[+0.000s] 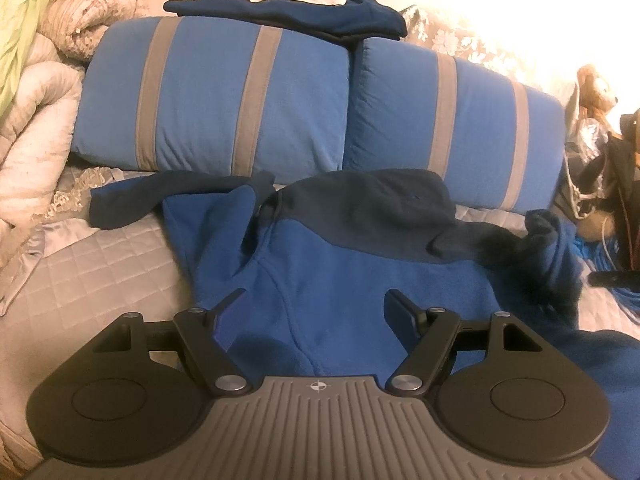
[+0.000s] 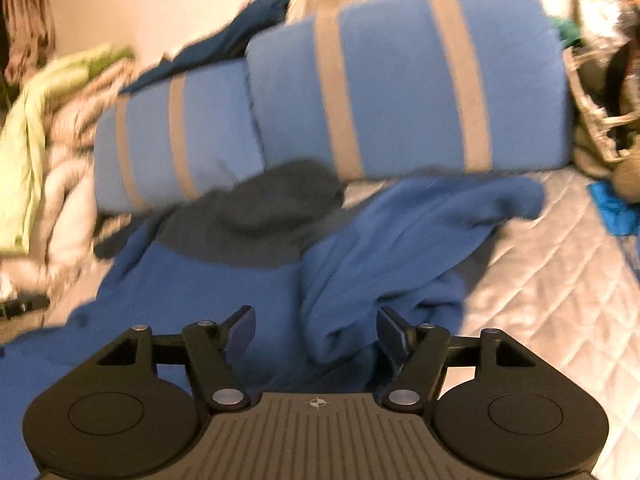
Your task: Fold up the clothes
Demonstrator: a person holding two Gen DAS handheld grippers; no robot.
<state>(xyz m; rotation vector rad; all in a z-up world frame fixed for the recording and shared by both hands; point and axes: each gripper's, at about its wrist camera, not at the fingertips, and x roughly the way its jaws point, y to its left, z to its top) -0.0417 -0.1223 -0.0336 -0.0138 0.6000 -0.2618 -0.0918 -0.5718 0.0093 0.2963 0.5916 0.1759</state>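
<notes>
The blue fleece top is lying spread but rumpled on the quilted bed, its dark navy collar end lying at the far side, against the two striped blue pillows. One navy-cuffed sleeve is trailing out to the far left. In the right wrist view, the right side of the top is sitting bunched in thick folds, with a flap reaching toward the far right.

The left gripper is hovering over the near body of the garment with its jaws standing wide, gripping nothing. The right gripper is likewise spread wide, with a ridge of bunched fabric lying between its fingers but not pinched; this view is blurred, so contact with the cloth cannot be confirmed.

The step in hand is judged to be flattening the garment before the first fold. For a clean result:
- Each gripper should be taking a single layer at the hem or side seam, not a thick bunch
- Both sides should be drawn outward evenly so the wrinkles are pulled flat
- The loose sleeve should be laid across the body before the lengthwise fold

A second dark garment is resting on top of the pillows, well apart from the work
</notes>
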